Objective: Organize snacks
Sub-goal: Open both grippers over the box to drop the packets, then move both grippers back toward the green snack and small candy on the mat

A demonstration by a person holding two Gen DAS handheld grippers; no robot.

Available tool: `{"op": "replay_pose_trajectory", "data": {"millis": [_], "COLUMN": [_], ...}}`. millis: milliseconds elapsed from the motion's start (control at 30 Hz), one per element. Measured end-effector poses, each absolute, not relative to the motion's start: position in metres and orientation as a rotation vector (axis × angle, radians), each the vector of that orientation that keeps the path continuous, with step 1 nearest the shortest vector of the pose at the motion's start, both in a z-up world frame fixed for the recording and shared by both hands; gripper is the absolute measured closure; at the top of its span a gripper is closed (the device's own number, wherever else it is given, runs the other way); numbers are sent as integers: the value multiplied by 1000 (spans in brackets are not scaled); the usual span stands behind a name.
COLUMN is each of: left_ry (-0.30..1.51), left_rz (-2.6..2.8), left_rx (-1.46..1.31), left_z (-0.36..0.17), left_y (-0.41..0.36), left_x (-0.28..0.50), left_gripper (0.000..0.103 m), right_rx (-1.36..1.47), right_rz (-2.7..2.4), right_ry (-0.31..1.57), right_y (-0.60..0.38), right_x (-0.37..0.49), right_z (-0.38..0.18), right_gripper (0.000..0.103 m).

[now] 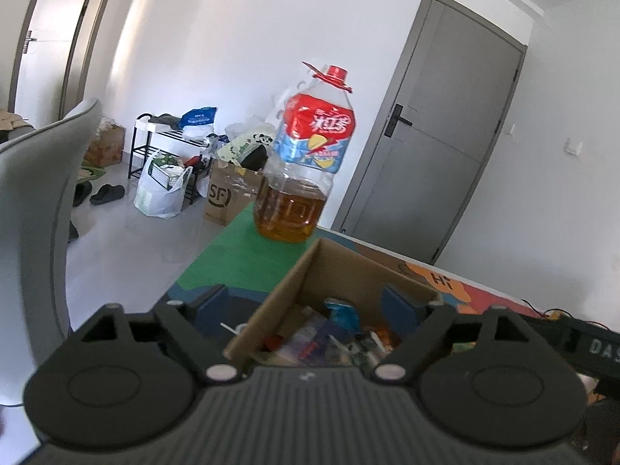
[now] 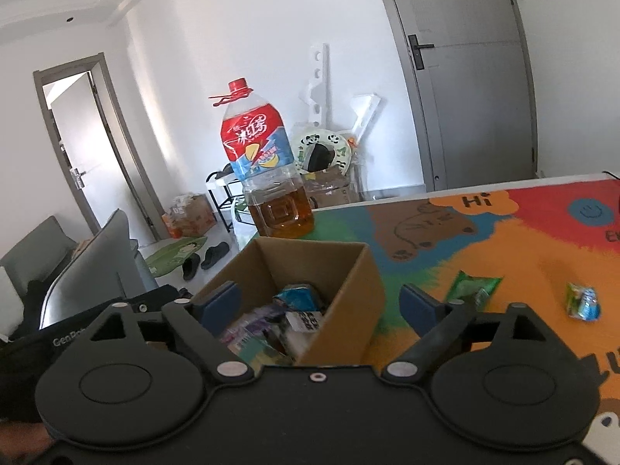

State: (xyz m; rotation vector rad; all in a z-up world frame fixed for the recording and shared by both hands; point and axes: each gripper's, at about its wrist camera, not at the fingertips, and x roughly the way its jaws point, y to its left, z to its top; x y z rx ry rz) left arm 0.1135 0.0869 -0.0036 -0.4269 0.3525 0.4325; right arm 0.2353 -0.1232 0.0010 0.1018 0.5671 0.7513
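Observation:
An open cardboard box (image 1: 294, 279) stands on the colourful table mat, with several snack packets (image 1: 341, 321) piled inside. My left gripper (image 1: 306, 306) hovers open over the box's near left corner, with the left wall running between its blue fingers and nothing gripped. In the right wrist view the same box (image 2: 348, 290) sits just ahead, and my right gripper (image 2: 319, 304) is open astride its right wall, holding nothing. Two loose snacks lie on the mat to the right: a green packet (image 2: 471, 290) and a small green-and-blue packet (image 2: 583, 302).
A large bottle (image 2: 267, 178) of amber liquid with a red cap stands on the mat (image 2: 503, 240) right behind the box. A grey chair (image 1: 35, 193) stands left of the table. Boxes, bags and a rack clutter the floor by the far wall.

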Motion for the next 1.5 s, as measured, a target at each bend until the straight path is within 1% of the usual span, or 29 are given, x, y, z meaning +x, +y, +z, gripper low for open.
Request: {"op": "replay_pose_trajectory", "data": {"millis": [167, 300, 567, 1100, 1400, 1500], "left_ry": [369, 386, 403, 492, 509, 507], "left_rz": [417, 397, 355, 240, 142, 111], "left_rx": [-412, -397, -375, -317, -287, -276], "left_z": [-3, -3, 3, 0, -2, -3], "left_y": [69, 56, 30, -20, -51, -62], "left_x": [117, 120, 125, 140, 155, 161], "left_gripper": [8, 7, 6, 6, 6, 6], "right_rx": [94, 98, 106, 126, 158, 167], "right_rz": [724, 694, 643, 524, 427, 402], "right_ry": [563, 554, 569, 607, 587, 582], "right_y": [-142, -159, -191, -250, -280, -289], "right_x": [233, 231, 230, 230, 238, 244], "right_z": [2, 2, 0, -8, -12, -15], "right_gripper": [6, 0, 0, 0, 0, 2]}}
